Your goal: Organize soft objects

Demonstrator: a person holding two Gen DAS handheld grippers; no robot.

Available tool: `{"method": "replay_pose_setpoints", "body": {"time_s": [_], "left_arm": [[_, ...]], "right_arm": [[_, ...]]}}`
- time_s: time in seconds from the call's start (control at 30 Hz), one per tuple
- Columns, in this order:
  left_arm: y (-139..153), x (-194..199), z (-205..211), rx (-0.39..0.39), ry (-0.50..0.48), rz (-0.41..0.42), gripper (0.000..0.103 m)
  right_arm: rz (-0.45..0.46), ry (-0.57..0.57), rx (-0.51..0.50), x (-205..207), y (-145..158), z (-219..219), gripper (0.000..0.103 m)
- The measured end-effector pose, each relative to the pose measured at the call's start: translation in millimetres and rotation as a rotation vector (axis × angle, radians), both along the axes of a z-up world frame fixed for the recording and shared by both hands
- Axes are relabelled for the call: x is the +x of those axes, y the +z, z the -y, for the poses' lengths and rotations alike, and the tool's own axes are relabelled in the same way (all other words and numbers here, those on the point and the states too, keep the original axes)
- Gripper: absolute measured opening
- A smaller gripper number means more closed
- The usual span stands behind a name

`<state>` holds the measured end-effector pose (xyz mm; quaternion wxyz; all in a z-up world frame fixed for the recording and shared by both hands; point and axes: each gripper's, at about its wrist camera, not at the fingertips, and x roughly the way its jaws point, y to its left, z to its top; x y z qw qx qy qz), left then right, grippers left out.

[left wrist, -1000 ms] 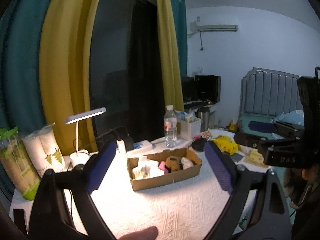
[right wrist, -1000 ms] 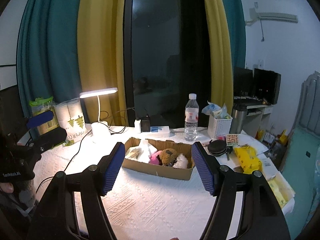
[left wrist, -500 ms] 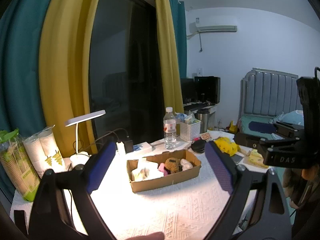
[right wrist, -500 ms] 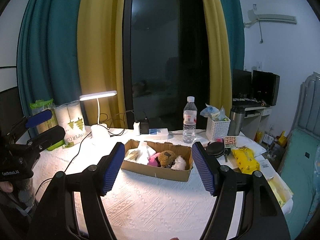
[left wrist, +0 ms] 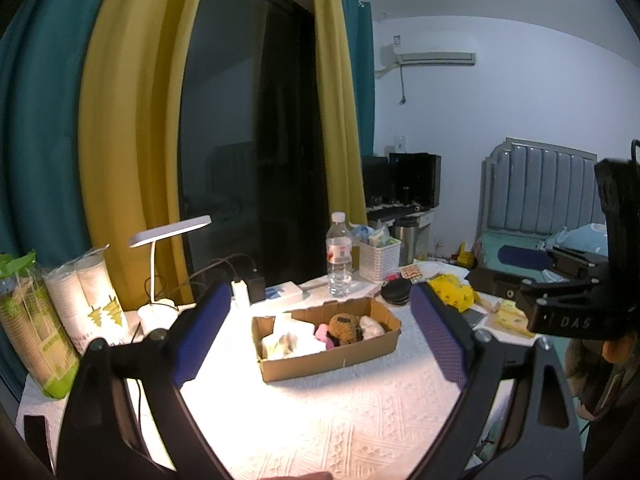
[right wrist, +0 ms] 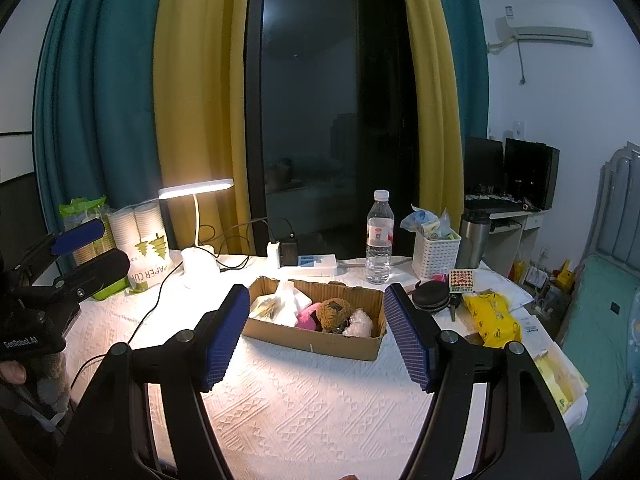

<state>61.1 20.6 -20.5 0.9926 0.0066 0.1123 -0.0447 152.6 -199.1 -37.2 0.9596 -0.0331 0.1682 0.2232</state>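
A shallow cardboard box (left wrist: 332, 364) (right wrist: 320, 346) sits mid-table on the white cloth. Inside lie a brown plush toy (left wrist: 344, 326) (right wrist: 334, 314), a pink soft toy (left wrist: 323, 334) (right wrist: 307, 317), a white fluffy toy (left wrist: 371, 326) (right wrist: 360, 324) and white tissue-like packs (left wrist: 294, 338) (right wrist: 286, 302). My left gripper (left wrist: 320, 330) hangs open above the near table, the box framed between its blue pads. My right gripper (right wrist: 316, 330) is open too, short of the box, holding nothing. Each gripper shows at the edge of the other's view.
Behind the box stand a lit desk lamp (right wrist: 196, 216), a power strip (right wrist: 316, 260), a water bottle (right wrist: 379, 236), a white basket (right wrist: 435, 254) and a steel flask (right wrist: 473, 240). Paper cups (right wrist: 146, 248) sit left. A black pouch (right wrist: 432, 296) and yellow pack (right wrist: 492, 316) lie right.
Both views have tilted up slightly, so the box sits a little lower in frame. Both grippers stay open and nothing on the table has moved.
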Motion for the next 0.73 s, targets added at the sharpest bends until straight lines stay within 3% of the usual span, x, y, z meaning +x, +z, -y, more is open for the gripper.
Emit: {"method": "replay_pose_setpoints", "body": {"time_s": [0.73], "left_arm": [[0,-2,9,0.015,-0.016,0.006,0.093]], "right_arm": [[-0.001,0.001,0.001,1,-2,0,0.073]]}}
